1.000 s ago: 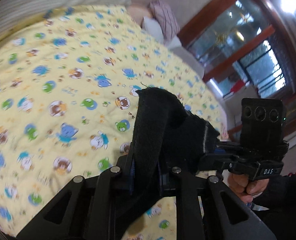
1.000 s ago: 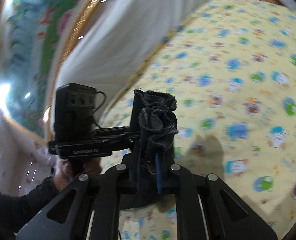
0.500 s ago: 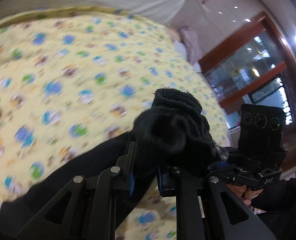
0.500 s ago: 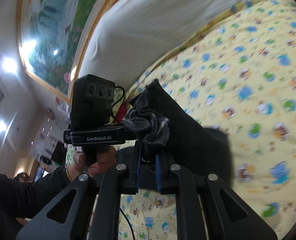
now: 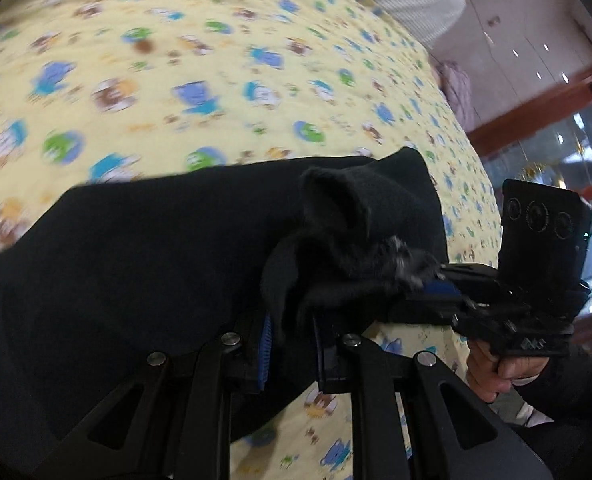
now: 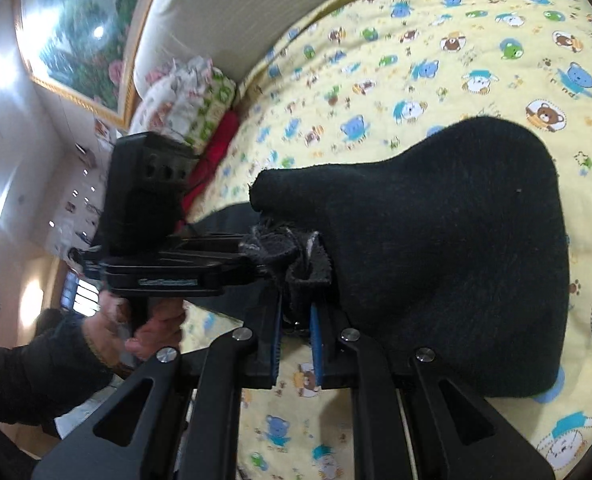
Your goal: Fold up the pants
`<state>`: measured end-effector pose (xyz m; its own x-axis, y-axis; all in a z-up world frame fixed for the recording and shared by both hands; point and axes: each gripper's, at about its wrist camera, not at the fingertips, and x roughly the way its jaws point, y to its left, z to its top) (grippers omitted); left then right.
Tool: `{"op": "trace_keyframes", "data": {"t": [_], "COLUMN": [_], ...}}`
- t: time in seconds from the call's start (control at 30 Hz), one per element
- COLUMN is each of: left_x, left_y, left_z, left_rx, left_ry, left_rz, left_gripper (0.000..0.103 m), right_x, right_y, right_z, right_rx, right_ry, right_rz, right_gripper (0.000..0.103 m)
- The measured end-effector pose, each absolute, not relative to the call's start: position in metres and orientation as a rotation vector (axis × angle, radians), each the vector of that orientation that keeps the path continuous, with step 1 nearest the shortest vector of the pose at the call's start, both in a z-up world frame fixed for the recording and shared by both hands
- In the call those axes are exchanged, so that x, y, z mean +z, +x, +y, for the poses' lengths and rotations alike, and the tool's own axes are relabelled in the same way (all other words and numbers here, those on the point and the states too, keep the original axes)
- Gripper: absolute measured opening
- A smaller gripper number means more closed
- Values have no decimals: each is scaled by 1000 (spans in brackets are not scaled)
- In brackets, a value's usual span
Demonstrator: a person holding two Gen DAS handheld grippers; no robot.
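The black pants [image 5: 144, 264] lie spread over a yellow cartoon-print bedspread [image 5: 216, 60]; they also show in the right wrist view [image 6: 448, 240]. My left gripper [image 5: 290, 332] is shut on a bunched edge of the pants, low over the bed. My right gripper [image 6: 296, 308] is shut on a frayed bunch of the same edge. The right gripper shows in the left wrist view [image 5: 436, 292], close beside the left one. The left gripper shows in the right wrist view [image 6: 252, 260], its tip against the cloth.
A white headboard cushion [image 6: 224, 4] runs along the far side of the bed [image 6: 476, 40]. Floral and red bedding [image 6: 192, 100] is piled at one end. A striped pillow [image 5: 456, 84] lies at the other end, near a wood-framed window [image 5: 556, 132].
Both grippers have swung down from holding the pants up to low over the bed. The pants now lie spread on the bedspread instead of hanging bunched from the jaws.
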<state>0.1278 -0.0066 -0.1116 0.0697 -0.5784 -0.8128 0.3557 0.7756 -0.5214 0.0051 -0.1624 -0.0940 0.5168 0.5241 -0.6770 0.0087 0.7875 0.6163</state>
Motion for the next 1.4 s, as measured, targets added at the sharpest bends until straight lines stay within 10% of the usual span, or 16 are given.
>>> {"op": "trace_keyframes", "data": {"t": [0.27,0.53,0.73,1.4], "left_x": [-86,-52,-61,-101], "left_y": [108,92,88,73], "left_z": [18,-17,-45,5], "left_rx": [-664,-739,-742,-408], "left_ry": [-292,-336,-355,-509], "left_rz": [1271,1209,1236,1261], "left_gripper": [14,14,14,26], "right_x": [-77,-42,-43,-67], "right_y": [5,-7,14,81], "right_z": [-157,-192,-207,-152], "right_rx": [376,318,232,357], "right_ry": [615,652,600,401], "right_rz": [1025,906,948,1165], "right_gripper": [54,52,23,22]}}
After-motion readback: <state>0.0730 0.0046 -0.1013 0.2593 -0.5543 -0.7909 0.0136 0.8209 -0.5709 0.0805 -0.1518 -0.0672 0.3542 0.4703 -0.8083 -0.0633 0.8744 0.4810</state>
